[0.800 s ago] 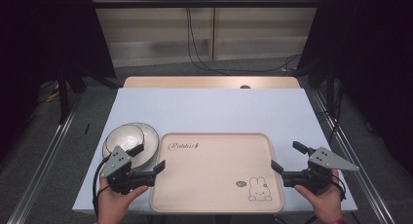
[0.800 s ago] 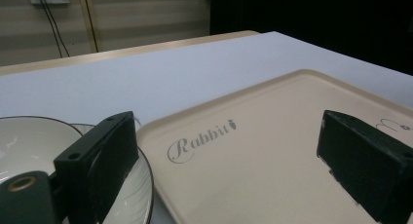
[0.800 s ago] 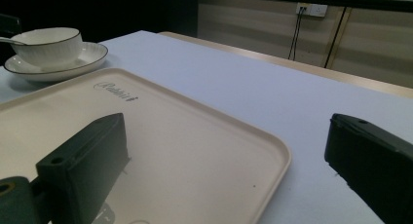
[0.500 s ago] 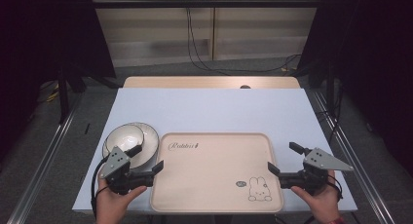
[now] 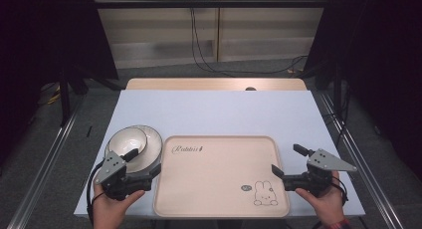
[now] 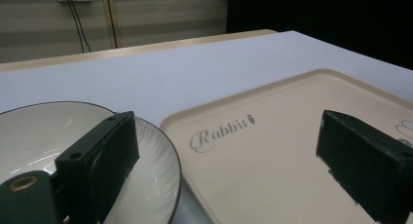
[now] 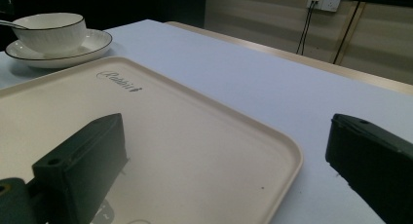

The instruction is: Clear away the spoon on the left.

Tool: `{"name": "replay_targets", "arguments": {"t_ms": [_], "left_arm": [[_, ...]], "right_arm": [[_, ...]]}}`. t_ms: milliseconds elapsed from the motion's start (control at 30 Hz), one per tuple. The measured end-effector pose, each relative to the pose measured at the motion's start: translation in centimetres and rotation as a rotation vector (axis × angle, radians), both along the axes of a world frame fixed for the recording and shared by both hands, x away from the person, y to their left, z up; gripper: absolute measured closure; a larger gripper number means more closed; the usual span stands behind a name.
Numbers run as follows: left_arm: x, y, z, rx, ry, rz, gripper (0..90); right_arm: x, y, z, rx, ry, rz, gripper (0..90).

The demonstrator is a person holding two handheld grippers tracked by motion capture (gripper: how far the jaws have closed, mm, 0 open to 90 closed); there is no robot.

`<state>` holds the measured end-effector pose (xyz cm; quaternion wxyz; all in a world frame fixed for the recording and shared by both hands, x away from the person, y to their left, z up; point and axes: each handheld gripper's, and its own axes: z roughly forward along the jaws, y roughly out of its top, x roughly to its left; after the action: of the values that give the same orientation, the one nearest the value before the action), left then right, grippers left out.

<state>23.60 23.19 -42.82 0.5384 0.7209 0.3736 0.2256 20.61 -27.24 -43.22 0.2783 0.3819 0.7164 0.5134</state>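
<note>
A table (image 5: 214,109) with a pale, lavender-white top carries everything; a strip of light wood runs along its far edge. On its near half lies a beige tray (image 5: 219,176) with rounded corners, flat on the surface, bearing a script word near its far left corner and a small rabbit drawing near its near right corner. Just beside the tray's left edge sits a white plate (image 5: 152,154) with a dark rim, and a white bowl (image 5: 128,141) stands on it.
</note>
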Motion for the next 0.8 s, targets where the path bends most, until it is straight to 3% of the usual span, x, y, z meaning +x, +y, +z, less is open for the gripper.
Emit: {"name": "replay_targets", "arguments": {"t_ms": [300, 600, 800], "left_arm": [[-0.5, 0.9, -0.2, 0.003, 0.008, 0.030, 8.7], [-1.2, 2.1, -0.2, -0.005, 0.020, 0.085, 9.5], [-1.3, 2.8, -0.1, 0.011, 0.014, 0.123, 10.3]], "right_arm": [[0.4, 0.4, -0.2, -0.005, 0.001, 0.011, 0.6], [0.7, 0.6, -0.2, -0.005, 0.001, 0.011, 0.7], [0.6, 0.7, -0.2, -0.009, -0.003, 0.016, 0.8]]}}
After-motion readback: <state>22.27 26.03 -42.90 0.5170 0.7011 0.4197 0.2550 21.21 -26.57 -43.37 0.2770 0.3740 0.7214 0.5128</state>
